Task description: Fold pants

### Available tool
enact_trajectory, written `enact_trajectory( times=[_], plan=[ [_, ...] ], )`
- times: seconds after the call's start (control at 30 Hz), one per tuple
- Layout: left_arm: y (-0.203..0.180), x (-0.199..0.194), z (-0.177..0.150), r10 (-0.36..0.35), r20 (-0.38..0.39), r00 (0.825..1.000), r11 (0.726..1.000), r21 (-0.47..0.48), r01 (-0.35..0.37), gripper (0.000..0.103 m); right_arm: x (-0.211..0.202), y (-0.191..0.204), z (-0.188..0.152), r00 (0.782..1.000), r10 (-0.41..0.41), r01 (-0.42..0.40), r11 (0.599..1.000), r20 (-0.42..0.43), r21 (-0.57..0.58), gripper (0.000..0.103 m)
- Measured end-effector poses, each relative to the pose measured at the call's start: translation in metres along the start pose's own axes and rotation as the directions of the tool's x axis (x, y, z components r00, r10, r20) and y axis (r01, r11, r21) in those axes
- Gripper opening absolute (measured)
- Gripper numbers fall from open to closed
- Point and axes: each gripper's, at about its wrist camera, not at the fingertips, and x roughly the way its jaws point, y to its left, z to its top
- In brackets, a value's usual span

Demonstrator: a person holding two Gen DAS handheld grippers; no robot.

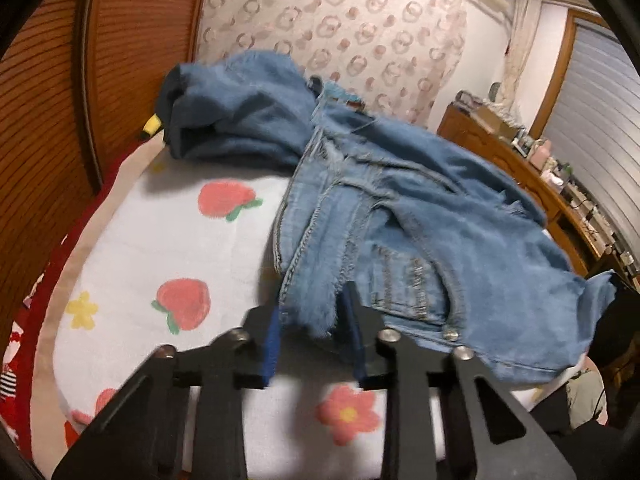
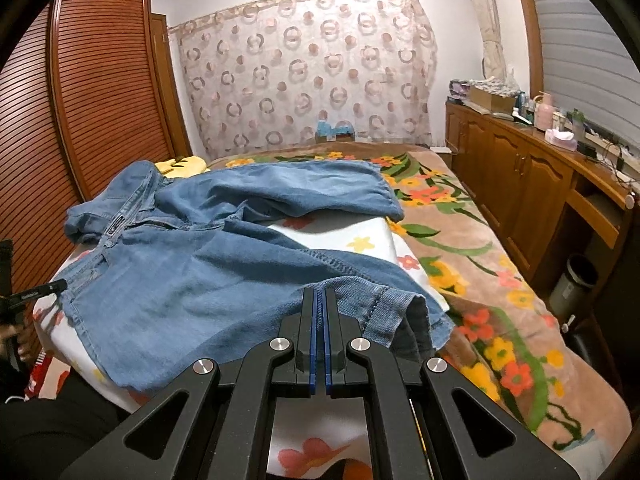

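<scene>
Lying rumpled across a white strawberry-and-flower blanket [image 1: 180, 240] on the bed, the denim pants [image 2: 192, 272] filled the centre and left of the right wrist view, one leg stretched toward the upper middle of the frame and the other running down to the lower centre. In that view the right tool [image 2: 320, 304] had its blue pads pressed together on the hem of the near leg, a fold of denim pinched between them. In the left wrist view the pants [image 1: 400, 220] spread across the centre and right of the frame, and the left tool [image 1: 310, 320] sat at the lower centre with its jaws narrowed around a frayed edge beside the pocket; the fabric lay between the pads, though whether they truly pressed on it could not be told. Beyond the bed, a slatted wooden wardrobe [image 2: 100, 100] stood at the left, a circle-patterned curtain [image 2: 304, 76] hung at the far wall, and a wooden cabinet [image 2: 520, 176] ran along the right.

The step in hand looked like securing two grips before the first fold. The next move likely called for lifting both held edges together and keeping the cloth taut, so that one leg could be laid squarely over the other.
</scene>
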Motion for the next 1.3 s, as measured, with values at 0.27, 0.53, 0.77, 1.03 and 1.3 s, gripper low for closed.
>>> enact_trajectory(
  times=[0.27, 0.53, 0.77, 1.03, 1.3],
  plan=[
    [-0.031, -0.042, 0.019, -0.047, 0.068, 0.997, 0.997, 0.072, 0.042, 0.017, -0.025, 0.004, 0.019, 0.998, -0.019, 0.02, 0.999, 0.056, -0.028, 0.002],
    [-0.051, -0.088, 0.037, -0.092, 0.132, 0.987, 0.989, 0.126, 0.075, 0.016, -0.047, 0.008, 0.038, 0.992, -0.014, 0.019, 0.999, 0.124, -0.035, 0.002],
    [-0.046, -0.118, 0.046, -0.11, 0.177, 0.978, 0.988, 0.126, 0.089, 0.016, -0.057, 0.009, 0.04, 0.985, -0.012, 0.021, 0.998, 0.171, -0.052, 0.002],
    [-0.053, -0.134, 0.053, -0.105, 0.22, 0.97, 0.986, 0.152, 0.072, 0.016, -0.054, 0.004, 0.028, 0.978, -0.009, 0.023, 0.998, 0.209, -0.062, 0.002],
    [-0.053, -0.111, 0.061, -0.081, 0.176, 0.981, 0.987, 0.149, 0.054, 0.016, -0.027, 0.003, 0.031, 0.983, -0.01, 0.023, 0.997, 0.182, -0.075, 0.002]
  ],
)
